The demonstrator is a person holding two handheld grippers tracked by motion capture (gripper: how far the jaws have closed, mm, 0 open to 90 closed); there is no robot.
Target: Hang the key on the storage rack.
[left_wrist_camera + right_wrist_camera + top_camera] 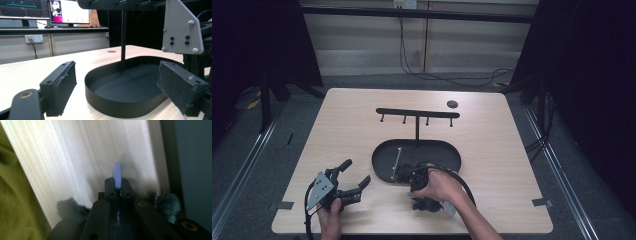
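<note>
from above, the black oval tray (384, 155) with its hook stand (417, 113) sits mid-surface (342, 115). the left claw (358, 176) lies spread and empty, just left of the tray; the right claw (408, 173) reaches over the tray's near rim, its tips hidden by the hand (439, 186). along the left claw's own view, the tray (110, 105) lies straight ahead between parted pads (65, 86). along the right claw's view, the right claw (117, 185) is clenched on a thin blue piece (117, 176), possibly a tag, standing edge-on along the claw's axis.
</note>
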